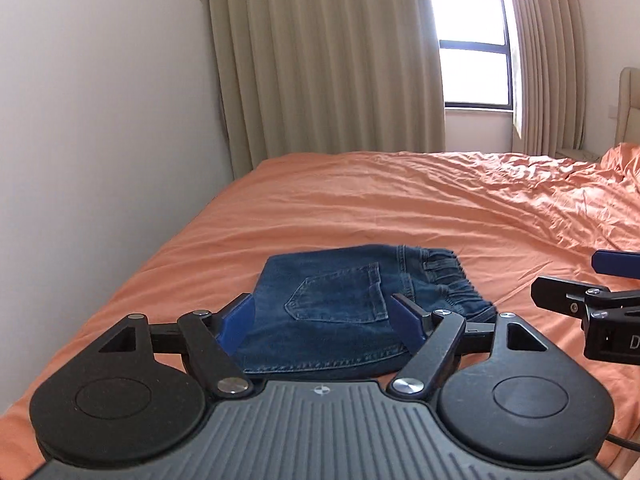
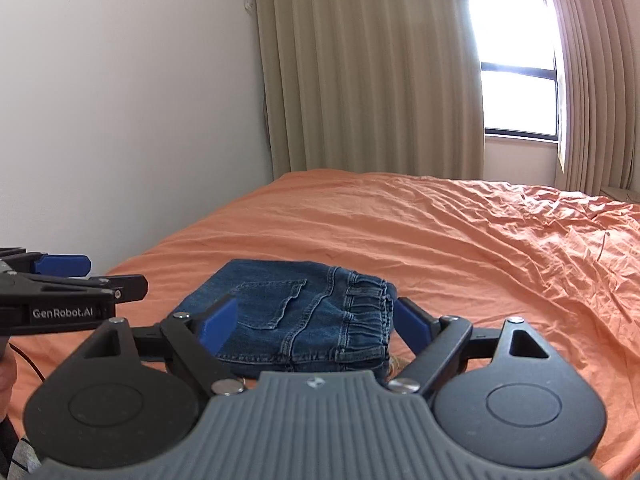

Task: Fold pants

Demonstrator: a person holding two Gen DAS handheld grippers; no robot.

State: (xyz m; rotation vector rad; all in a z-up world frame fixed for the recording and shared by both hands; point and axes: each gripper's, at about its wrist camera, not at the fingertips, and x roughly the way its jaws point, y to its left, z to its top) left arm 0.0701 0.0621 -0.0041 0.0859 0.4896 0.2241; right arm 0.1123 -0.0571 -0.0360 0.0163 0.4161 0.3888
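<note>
Both grippers are held wide apart with nothing gripped: the left gripper (image 1: pixel 325 314) and the right gripper (image 2: pixel 310 322). The pants (image 2: pixel 304 316) are laid on the orange bed (image 2: pixel 460 248), folded small. The folding looks done; little seems left.

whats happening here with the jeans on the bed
A person is working with two handheld grippers over a bed with an orange sheet. The jeans lie on it folded into a compact stack, back pocket up. Both the left gripper and the right gripper are open and hold nothing, so the fold looks done.
</note>
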